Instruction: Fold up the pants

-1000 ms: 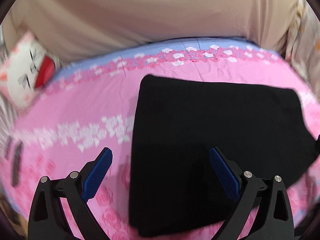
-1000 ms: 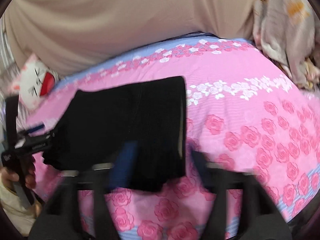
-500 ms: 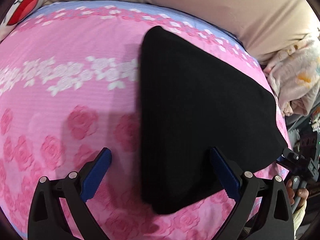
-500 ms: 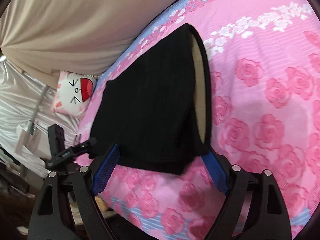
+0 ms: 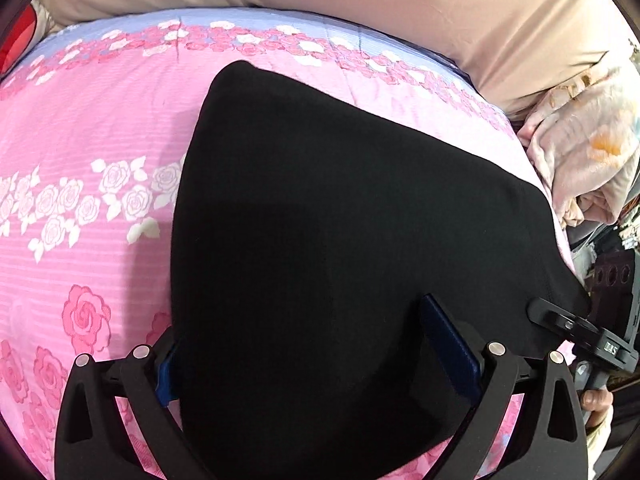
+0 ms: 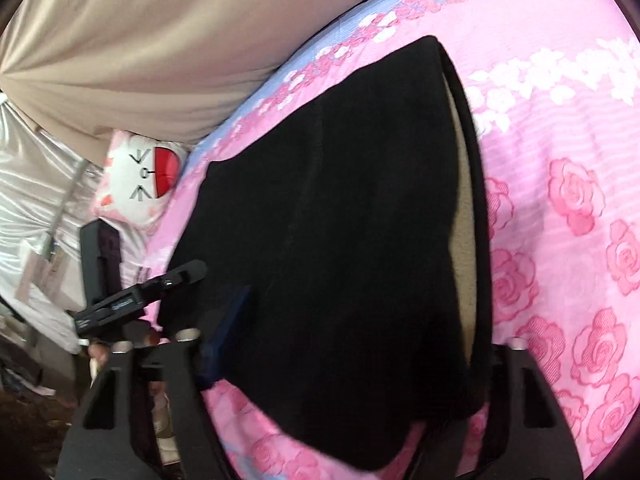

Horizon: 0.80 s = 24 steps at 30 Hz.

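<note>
Folding scene: black pants (image 5: 340,240) lie folded flat on a bed (image 5: 80,140) covered in a pink rose-print sheet with a blue band along its far side.
Pants position: the cloth sits near the bed's front edge, and each camera sees one end of it. From the right wrist view a tan lining (image 6: 464,220) shows in the open slit along the cloth's right side.
Left hand-held gripper (image 5: 300,328): jaws spread wide and straddling the near end of the pants. Its left pad (image 5: 166,372) is half hidden at the cloth's edge and the other pad rests over the black fabric. No squeeze on the cloth shows.
Right hand-held gripper (image 6: 368,320): jaws have just been closing and now stand about half spread, with the near end of the pants between them. One blue pad (image 6: 224,332) meets the cloth's left edge and the other finger is hidden behind the fabric, so whether the pads press cannot be told.
Surroundings: a beige curtain (image 5: 400,8) hangs behind the bed. A cartoon-face pillow (image 6: 140,172) lies at one far corner. A pale bundle of cloth (image 5: 580,152) is heaped at the other end.
</note>
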Available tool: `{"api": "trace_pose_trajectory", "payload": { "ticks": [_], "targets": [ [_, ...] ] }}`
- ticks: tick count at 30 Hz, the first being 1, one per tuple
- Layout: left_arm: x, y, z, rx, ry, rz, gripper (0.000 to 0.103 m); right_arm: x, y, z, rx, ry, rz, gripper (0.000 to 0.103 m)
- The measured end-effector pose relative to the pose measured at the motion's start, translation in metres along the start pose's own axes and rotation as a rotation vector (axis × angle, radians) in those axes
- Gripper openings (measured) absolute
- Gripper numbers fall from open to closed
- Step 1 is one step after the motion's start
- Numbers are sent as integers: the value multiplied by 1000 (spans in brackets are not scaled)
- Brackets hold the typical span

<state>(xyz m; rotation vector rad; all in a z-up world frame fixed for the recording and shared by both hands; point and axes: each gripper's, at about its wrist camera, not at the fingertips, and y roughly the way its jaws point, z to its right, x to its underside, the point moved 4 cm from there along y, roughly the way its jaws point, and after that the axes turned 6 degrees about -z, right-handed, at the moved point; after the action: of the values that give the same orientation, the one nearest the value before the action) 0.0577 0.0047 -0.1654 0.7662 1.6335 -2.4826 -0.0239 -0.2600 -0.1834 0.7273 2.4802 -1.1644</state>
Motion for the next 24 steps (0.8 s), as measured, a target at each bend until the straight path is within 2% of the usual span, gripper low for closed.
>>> {"api": "trace_pose_trajectory", "payload": {
  "ticks": [1, 4, 5, 6, 8, 12, 18, 24],
  "targets": [
    [1, -1, 0, -9, 2, 10, 91, 0, 0, 3, -7, 10, 3, 52],
    [3, -11, -8, 5, -23, 43, 64, 4, -2, 4, -13, 25, 20, 43],
    [4, -16, -10, 14, -28, 55, 47, 5, -3, 2, -7, 23, 27, 41],
    [4, -23, -13, 37, -37, 66, 36, 5, -5, 2, -2, 21, 32, 40],
    [5, -30, -12, 60, -36, 67, 32, 6, -10, -5, 0, 10, 47, 37],
    [12, -46, 2, 49, 11, 92, 29, 8, -30, -18, -14, -20, 72, 34],
    [24, -94, 19, 129, 77, 131, 29, 20, -71, -55, -5, -107, 103, 33],
    [40, -152, 37, 155, 153, 235, 29, 37, -120, -100, -1, -213, 176, 33]
  ]
}}
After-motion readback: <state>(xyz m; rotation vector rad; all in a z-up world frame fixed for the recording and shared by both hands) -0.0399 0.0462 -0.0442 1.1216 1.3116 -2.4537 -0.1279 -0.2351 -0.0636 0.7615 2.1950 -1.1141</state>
